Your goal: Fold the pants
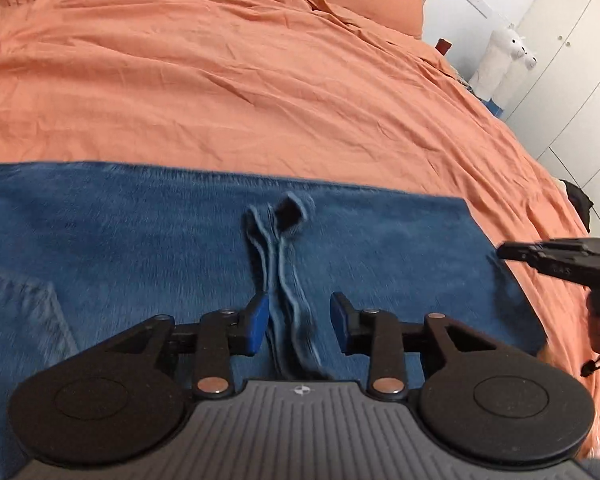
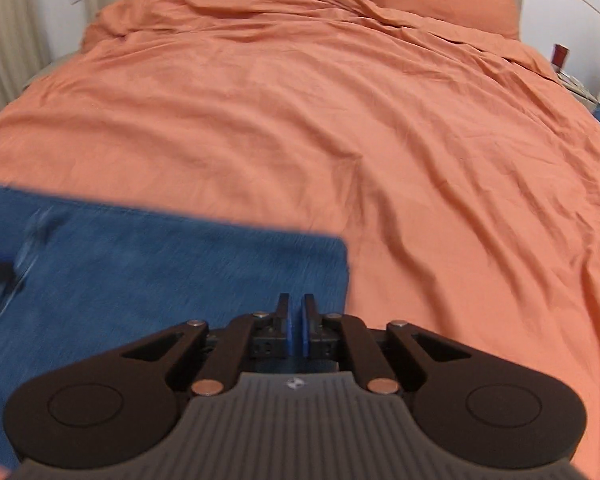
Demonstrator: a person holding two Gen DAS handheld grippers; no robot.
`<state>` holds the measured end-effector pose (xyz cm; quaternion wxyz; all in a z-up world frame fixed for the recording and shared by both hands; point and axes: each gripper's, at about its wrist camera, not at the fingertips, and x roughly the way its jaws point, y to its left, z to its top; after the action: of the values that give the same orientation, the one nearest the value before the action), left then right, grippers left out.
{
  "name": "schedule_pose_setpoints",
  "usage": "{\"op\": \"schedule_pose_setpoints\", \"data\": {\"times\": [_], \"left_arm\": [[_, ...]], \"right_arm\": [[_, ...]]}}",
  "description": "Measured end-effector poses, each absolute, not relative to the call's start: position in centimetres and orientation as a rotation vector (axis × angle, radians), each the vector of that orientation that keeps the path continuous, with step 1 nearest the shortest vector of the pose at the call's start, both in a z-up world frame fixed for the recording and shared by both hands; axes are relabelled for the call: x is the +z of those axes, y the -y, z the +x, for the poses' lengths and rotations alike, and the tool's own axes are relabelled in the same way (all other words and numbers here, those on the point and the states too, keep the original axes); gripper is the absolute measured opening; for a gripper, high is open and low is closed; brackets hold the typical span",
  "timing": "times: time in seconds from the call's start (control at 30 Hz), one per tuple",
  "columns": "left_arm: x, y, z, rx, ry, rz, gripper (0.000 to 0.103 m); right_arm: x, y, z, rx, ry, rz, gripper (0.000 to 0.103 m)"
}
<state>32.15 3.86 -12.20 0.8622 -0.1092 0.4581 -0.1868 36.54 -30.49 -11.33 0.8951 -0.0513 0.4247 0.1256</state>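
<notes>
Left wrist: jeans flat on orange bedding; left tool spread, right tool pressed together.

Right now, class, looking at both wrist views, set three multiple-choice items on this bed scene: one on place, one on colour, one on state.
1. The jeans lie on:
A. the bed cover
B. a chair
C. the floor

2. The bed cover is:
A. white
B. orange
C. green

3. The left claw is:
A. clamped on a pillow
B. out of view
C. open, astride the jeans' thick seam

Answers:
1 A, denim lies flat on the cover.
2 B, orange fills both views.
3 C, its blue pads stand apart, the seam between them.
</notes>
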Motion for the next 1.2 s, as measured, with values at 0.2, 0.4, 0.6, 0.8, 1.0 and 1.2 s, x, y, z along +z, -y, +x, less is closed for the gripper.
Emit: {"op": "schedule_pose_setpoints", "data": {"times": [0.2,0.4,0.6,0.8,1.0,1.2], "left_arm": [[-12.1,-3.7,29.1,-0.387,-0.974,-0.217,0.039],[-14.7,-2.6,29.0,-0.331,-1.026,-0.177,0.042],[-11.4,-3.3,27.6,-0.300,-1.024,-0.180,0.044],[-7.4,-5.6,22.7,-0.290,-0.939,-0.077,0.045],[-6.3,-7.4,19.5,-0.190,-0.901,0.006,0.046],[-8.3,-9.6,18.5,-0.164,-0.904,-0.078,0.046]], "right_arm": [[-10.8,30.9,29.0,0.312,-0.897,-0.157,0.001],[-14.5,30.8,27.1,0.294,-0.973,-0.196,0.000],[-13.5,29.1,27.6,0.227,-0.998,-0.239,0.002],[-8.3,26.5,23.6,0.349,-0.905,-0.052,0.011],[-7.0,18.8,17.4,0.576,-0.864,-0.033,0.022],[-9.1,10.8,13.2,0.678,-0.839,-0.081,0.026]]}}
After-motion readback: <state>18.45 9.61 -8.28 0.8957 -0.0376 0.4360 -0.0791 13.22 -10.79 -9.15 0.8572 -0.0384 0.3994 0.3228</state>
